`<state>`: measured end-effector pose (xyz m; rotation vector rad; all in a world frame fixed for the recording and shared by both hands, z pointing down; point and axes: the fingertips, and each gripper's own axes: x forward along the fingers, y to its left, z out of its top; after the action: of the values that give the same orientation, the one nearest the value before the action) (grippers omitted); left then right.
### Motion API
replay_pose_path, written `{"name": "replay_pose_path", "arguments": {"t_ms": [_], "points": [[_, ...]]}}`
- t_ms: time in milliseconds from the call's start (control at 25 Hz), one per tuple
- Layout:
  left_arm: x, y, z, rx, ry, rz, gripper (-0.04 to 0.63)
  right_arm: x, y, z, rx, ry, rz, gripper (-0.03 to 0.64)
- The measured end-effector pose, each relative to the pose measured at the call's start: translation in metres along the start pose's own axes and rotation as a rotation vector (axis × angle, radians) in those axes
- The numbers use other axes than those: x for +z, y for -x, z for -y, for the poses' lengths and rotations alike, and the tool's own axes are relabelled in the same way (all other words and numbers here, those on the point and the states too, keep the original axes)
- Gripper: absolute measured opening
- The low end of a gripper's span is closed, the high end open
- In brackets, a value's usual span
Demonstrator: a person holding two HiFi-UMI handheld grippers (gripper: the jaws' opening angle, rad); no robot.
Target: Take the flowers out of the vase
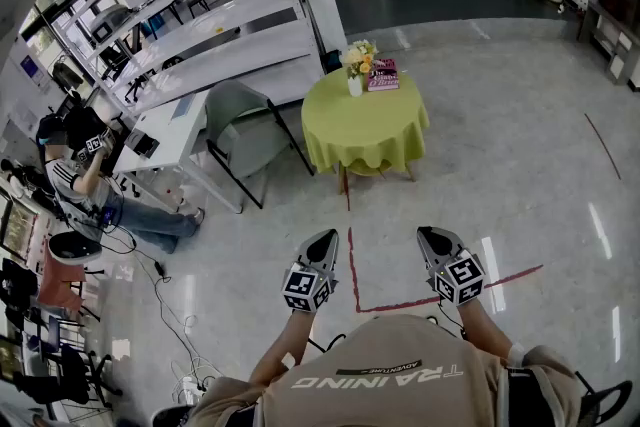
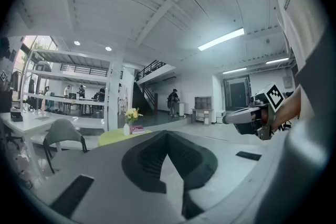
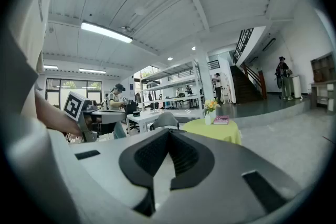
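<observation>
Floor: pale, glossy hall floor (image 1: 520,145), marked with thin red tape lines (image 1: 352,265) that form a corner just ahead of the person wearing the camera.
Desk: long white desk (image 1: 170,130) at the left, where a seated person (image 1: 90,180) in a striped top is working.
Table: small round table under a yellow-green cloth (image 1: 365,130), standing well ahead of both grippers, across the open floor.
Chair: grey folding chair with black legs (image 1: 240,130), just to the left of the round table.
Left gripper: grey two-jaw gripper carrying a black-and-white marker cube (image 1: 322,240), held out almost level towards the table. Its fingers are pressed together at the tip with nothing between them.
Right gripper: matching grey gripper with its own marker cube (image 1: 430,235), held beside the left one and a little apart from it. Its fingers also meet at the tip and grip nothing.
Book: dark pink book (image 1: 383,75), lying flat on the far part of the tablecloth, just right of the vase.
Vase: small white vase (image 1: 355,86), upright on the table, well apart from both grippers.
Flowers: bunch of yellow and cream flowers (image 1: 358,58), standing in the vase and untouched.
</observation>
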<state>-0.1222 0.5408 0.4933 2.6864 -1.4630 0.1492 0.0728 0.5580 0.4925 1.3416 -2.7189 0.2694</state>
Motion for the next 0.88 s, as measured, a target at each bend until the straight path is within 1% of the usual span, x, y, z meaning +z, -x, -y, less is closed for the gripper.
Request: {"name": "replay_pose_path", "arguments": {"t_ms": [120, 200, 360, 520, 640, 800, 880], "points": [[-0.005, 0.001, -0.010, 0.019, 0.025, 0.000, 0.006, 0.001, -0.012, -0.003, -0.008, 0.008, -0.001, -0.003], [-0.012, 0.002, -0.014, 0.016, 0.044, -0.004, 0.006, -0.001, -0.019, -0.006, -0.008, 0.020, -0.007, -0.003], [-0.022, 0.001, -0.021, -0.027, 0.063, -0.014, 0.006, -0.006, -0.031, -0.013, -0.008, 0.016, -0.006, -0.003], [-0.027, -0.002, -0.036, -0.081, 0.072, -0.017, 0.006, -0.014, -0.045, -0.021, -0.034, -0.008, -0.020, -0.003], [-0.035, -0.003, -0.044, -0.098, 0.087, -0.004, 0.006, -0.018, -0.051, -0.024, -0.050, 0.007, -0.040, -0.002], [-0.051, -0.005, -0.053, -0.079, 0.136, -0.003, 0.006, -0.025, -0.063, -0.021, -0.046, 0.015, -0.074, -0.002], [-0.057, -0.013, -0.061, -0.064, 0.198, 0.001, 0.006, -0.026, -0.074, -0.015, -0.030, 0.006, -0.092, -0.002]]}}
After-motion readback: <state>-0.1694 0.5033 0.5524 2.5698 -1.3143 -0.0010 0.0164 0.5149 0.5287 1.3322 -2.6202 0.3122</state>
